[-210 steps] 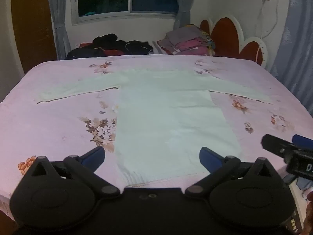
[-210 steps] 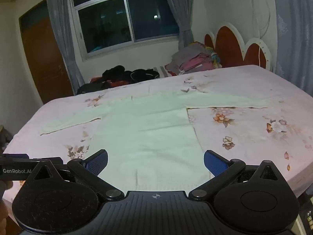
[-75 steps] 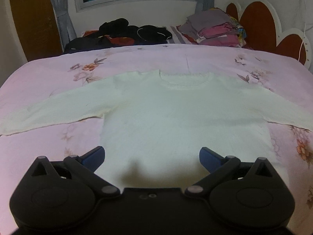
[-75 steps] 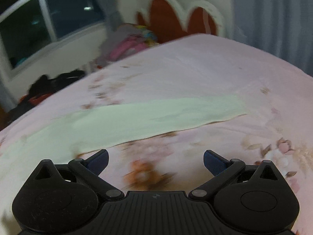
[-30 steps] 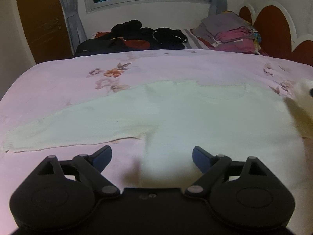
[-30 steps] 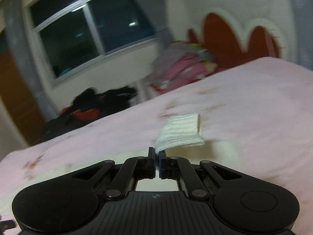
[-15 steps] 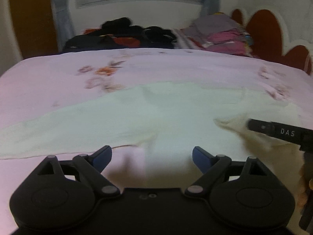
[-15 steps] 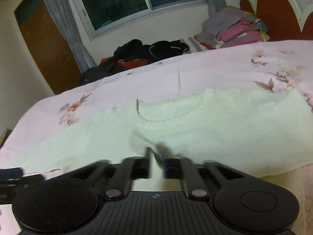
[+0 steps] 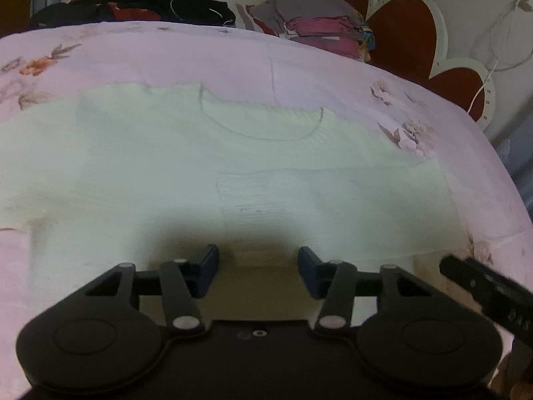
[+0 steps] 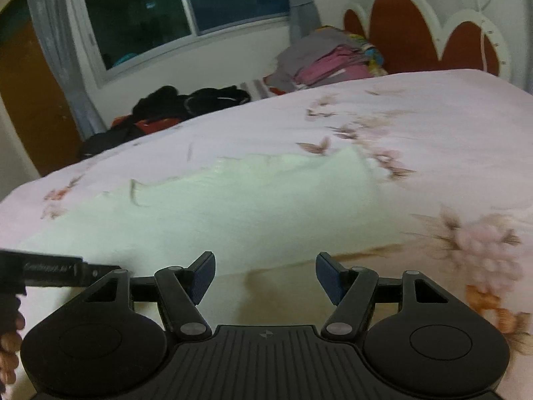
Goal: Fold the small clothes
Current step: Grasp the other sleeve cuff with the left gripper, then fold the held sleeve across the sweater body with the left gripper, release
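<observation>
Your left gripper (image 9: 259, 268) hovers part-open and empty over the white sweater (image 9: 140, 173), spread flat on the bed (image 9: 166, 50), one sleeve (image 9: 299, 190) folded across its chest; your right gripper (image 10: 264, 275), likewise open and empty, hangs beside the sweater's edge.

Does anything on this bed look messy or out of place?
Nothing looks spilled or damaged. The white sweater lies flat on the floral bedsheet, one sleeve folded across its chest. Only the dark clothes pile behind looks untidy.
</observation>
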The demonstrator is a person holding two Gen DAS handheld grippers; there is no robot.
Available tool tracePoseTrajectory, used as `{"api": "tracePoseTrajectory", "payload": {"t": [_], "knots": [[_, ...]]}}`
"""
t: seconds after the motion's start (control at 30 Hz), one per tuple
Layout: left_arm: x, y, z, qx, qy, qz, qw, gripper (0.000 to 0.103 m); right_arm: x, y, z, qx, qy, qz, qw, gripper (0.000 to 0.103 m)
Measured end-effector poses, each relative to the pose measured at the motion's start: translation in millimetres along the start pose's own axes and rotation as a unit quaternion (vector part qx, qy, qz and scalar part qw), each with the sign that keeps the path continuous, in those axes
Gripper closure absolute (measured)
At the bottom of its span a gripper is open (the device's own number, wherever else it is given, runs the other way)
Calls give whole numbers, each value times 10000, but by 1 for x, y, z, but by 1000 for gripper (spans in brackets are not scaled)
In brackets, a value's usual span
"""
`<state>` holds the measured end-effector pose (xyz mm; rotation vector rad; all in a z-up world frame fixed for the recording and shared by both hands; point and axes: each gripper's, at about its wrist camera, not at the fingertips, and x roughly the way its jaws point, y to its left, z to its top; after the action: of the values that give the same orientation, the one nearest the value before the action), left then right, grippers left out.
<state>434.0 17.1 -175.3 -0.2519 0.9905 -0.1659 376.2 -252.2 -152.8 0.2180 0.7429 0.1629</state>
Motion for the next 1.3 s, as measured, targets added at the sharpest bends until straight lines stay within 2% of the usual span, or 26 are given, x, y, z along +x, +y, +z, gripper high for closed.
{"api": "tracePoseTrajectory", "payload": {"t": [0.1, 0.13, 0.17, 0.23, 0.33, 0.43, 0.57, 0.7, 0.87, 0.9, 0.93, 0.97, 1.1, 1.13, 1.2, 1.3], "knots": [[1, -6, -3, -13, -110, 18, 9999, 73, -1, -11, -5, -1, 31, -135, 9999, 37], [1, -4, -3, -89, -131, -66, 9999, 89, 0, -15, -6, 31, 49, -155, 9999, 37], [3, -3, -2, -191, -109, -191, 9996, 94, 1, -18, -7, 67, 71, -183, 9998, 37], [3, -4, 1, -264, -130, -259, 9992, 95, 4, -21, -8, 115, 107, -233, 9996, 37], [-11, -6, 8, -319, -418, -391, 9979, 96, 6, -25, -9, 152, 144, -247, 9995, 37], [-39, -3, 23, -404, -787, -612, 9942, 96, 13, -22, -8, 65, 225, -283, 9993, 37], [-79, 11, 46, -491, -1202, -695, 9891, 96, 27, -19, -7, 116, 324, -344, 9988, 37], [-102, 36, 51, -536, -1418, -512, 9871, 96, 39, -17, -1, 120, 263, -465, 9985, 37], [-102, 73, 46, -829, -1353, -49, 9873, 96, 51, -17, 7, 103, 279, -422, 9987, 37], [-100, 78, 43, -861, -1340, 32, 9872, 96, 52, -16, 9, 101, 273, -383, 9988, 40], [-98, 81, 40, -846, -1330, 124, 9874, 96, 53, -15, 10, 109, 284, -332, 9990, 58], [-93, 84, 38, -855, -1306, 205, 9875, 96, 54, -15, 11, 149, 335, -275, 9989, 69], [-72, 97, 28, -783, -1089, 529, 9896, 96, 55, -16, 14, 252, 399, -132, 9988, 72], [-67, 101, 24, -766, -1008, 608, 9901, 96, 56, -18, 13, 254, 442, -186, 9985, 92], [-51, 109, 19, -765, -765, 712, 9916, 96, 55, -25, 11, 364, 489, -196, 9979, 95], [-44, 106, 13, -653, -648, 882, 9918, 85, 47, -28, 12, 332, 522, -240, 9978, 94]]}}
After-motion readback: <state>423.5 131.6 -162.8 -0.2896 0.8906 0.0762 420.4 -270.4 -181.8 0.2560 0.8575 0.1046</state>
